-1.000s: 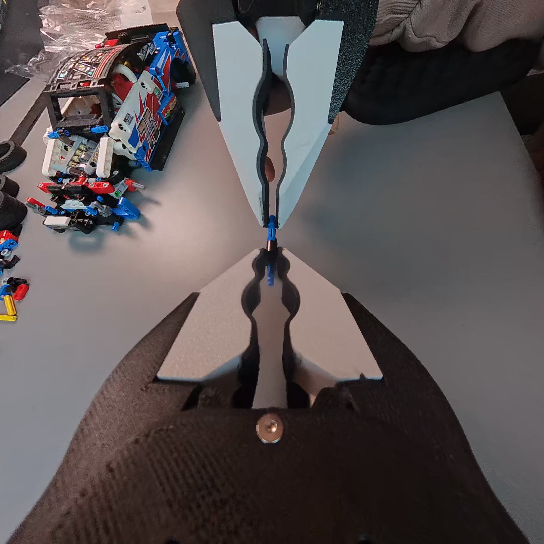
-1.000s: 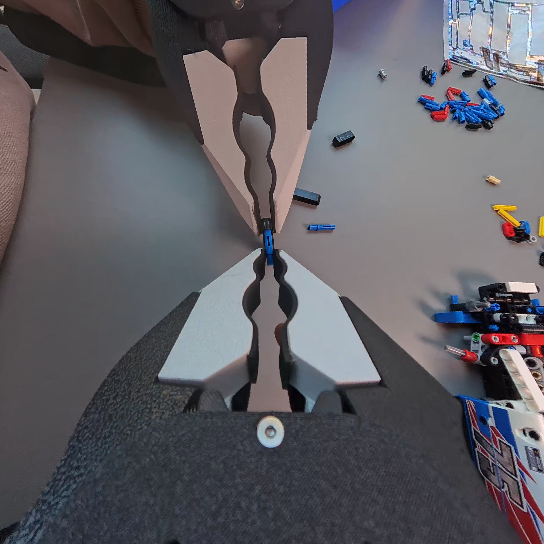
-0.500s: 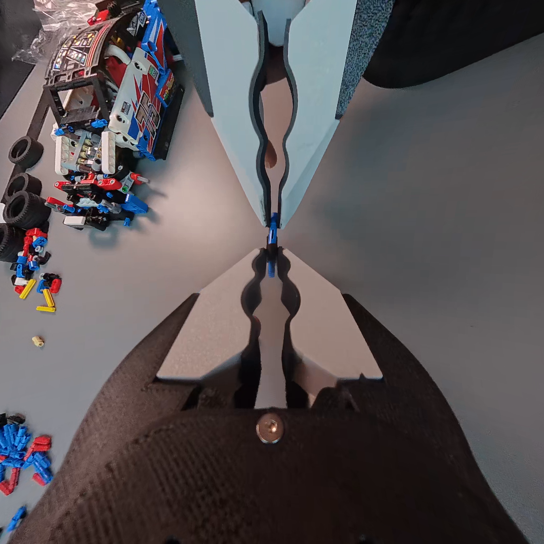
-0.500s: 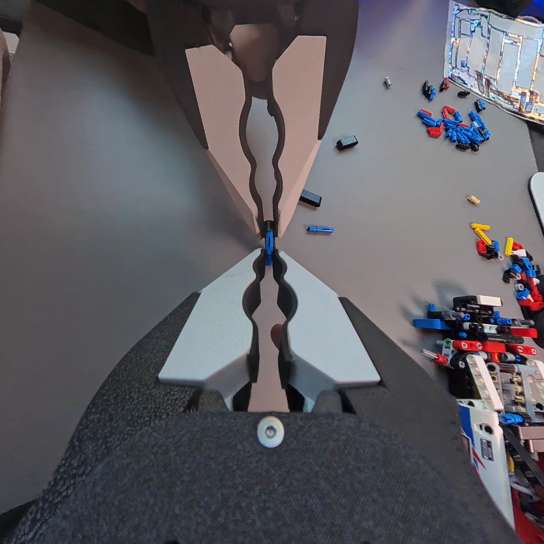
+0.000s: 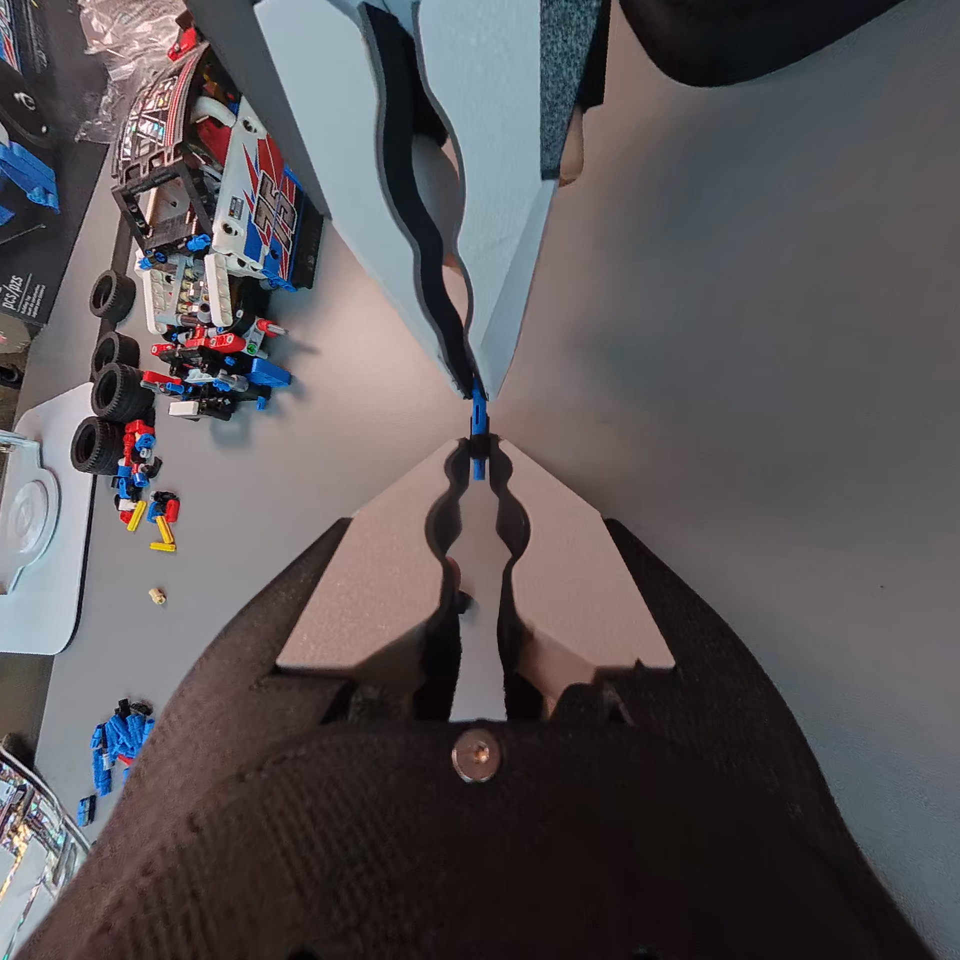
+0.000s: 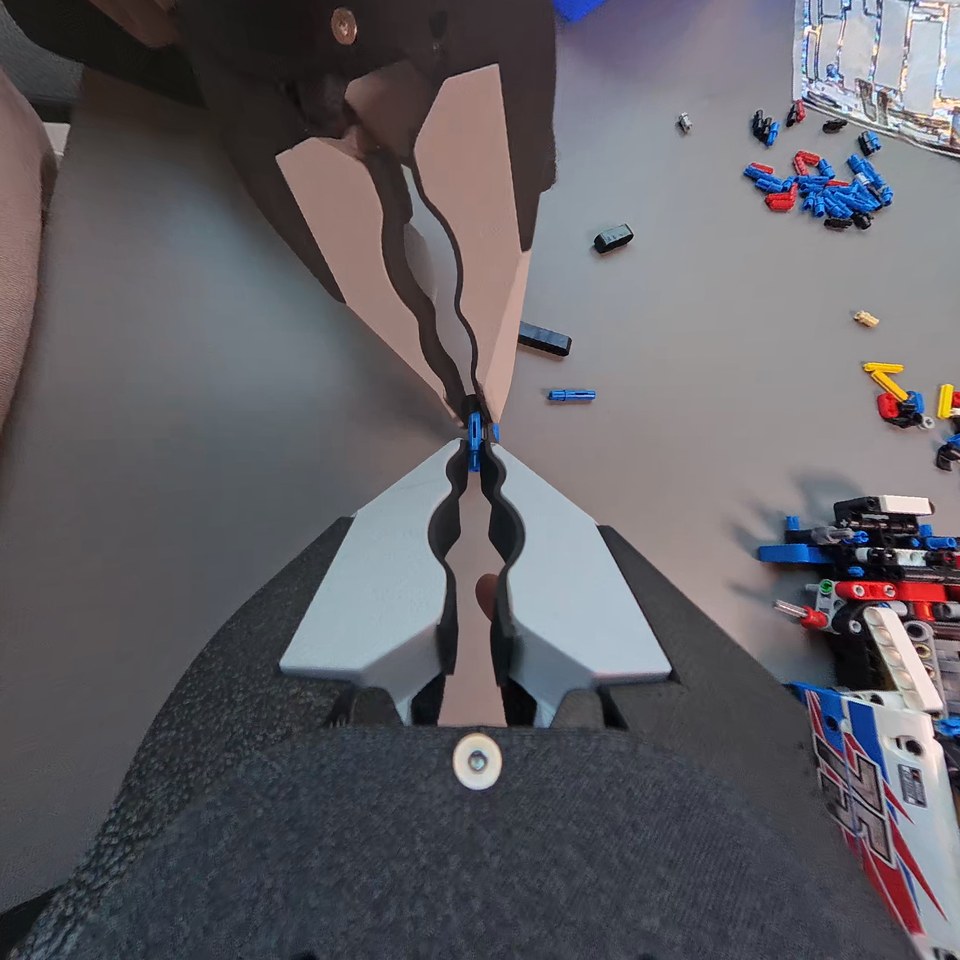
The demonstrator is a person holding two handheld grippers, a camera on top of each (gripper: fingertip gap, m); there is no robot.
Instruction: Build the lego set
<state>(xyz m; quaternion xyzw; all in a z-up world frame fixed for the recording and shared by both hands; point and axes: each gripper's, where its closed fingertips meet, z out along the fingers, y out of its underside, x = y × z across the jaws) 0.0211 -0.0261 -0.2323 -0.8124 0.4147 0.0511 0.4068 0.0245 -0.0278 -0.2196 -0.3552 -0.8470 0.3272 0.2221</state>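
My left gripper (image 5: 478, 448) is shut on a small black connector (image 5: 478, 445). My right gripper (image 6: 474, 448) is shut on a blue pin (image 6: 473, 434). The two grippers meet tip to tip above the grey table. The pin (image 5: 478, 410) runs into the connector, and its far end shows between my left jaws. In the right wrist view the connector (image 6: 470, 403) sits in the left gripper's tips. The part-built red, white and blue car (image 5: 218, 249) stands left of the grippers, and it also shows in the right wrist view (image 6: 883, 613) at the right.
Several black tyres (image 5: 117, 384) and loose small parts (image 5: 145, 493) lie by the car. A white tray (image 5: 36, 519) is at the left edge. A black beam (image 6: 544, 340), a loose blue pin (image 6: 571, 395), a pile of blue pins (image 6: 826, 189) and a sticker sheet (image 6: 878, 67) lie on the table. Left and right tips are no more than a few centimetres apart.
Both grippers stay joined at the tips on the pin and connector. They have tilted against each other, and both views now take in more of the table beside the car.
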